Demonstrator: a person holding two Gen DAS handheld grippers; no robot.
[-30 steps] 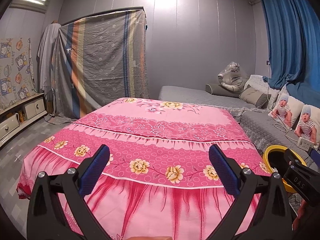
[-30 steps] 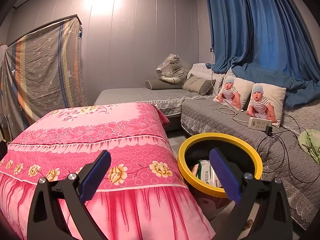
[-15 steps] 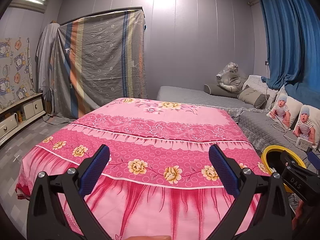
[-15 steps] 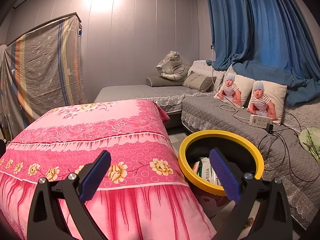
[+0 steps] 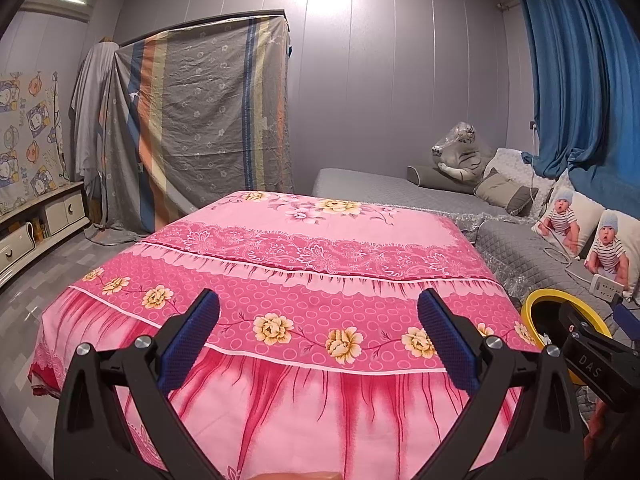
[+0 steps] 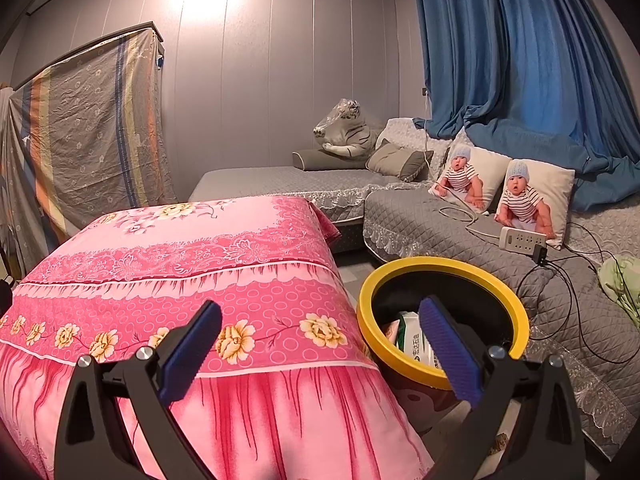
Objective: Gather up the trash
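A trash bin with a yellow rim (image 6: 442,266) stands on the floor right of the pink table; its rim also shows in the left wrist view (image 5: 532,306). Inside lies a white and green packet (image 6: 412,334) with other wrappers. My right gripper (image 6: 320,344) is open and empty, held above the table's near right corner and the bin's near side. My left gripper (image 5: 318,338) is open and empty above the table's front edge. The right gripper's body shows at the right of the left wrist view (image 5: 592,360).
The table wears a pink flowered cloth (image 5: 304,248). A grey sofa (image 6: 460,224) runs behind and to the right, with baby-print cushions (image 6: 524,196), a power strip (image 6: 522,238) with cables, and a plush tiger (image 6: 344,128). A cloth-draped rack (image 5: 200,120) stands at the back left.
Both grippers have drifted slightly back and up; the views shift a little. Both stay open and empty.
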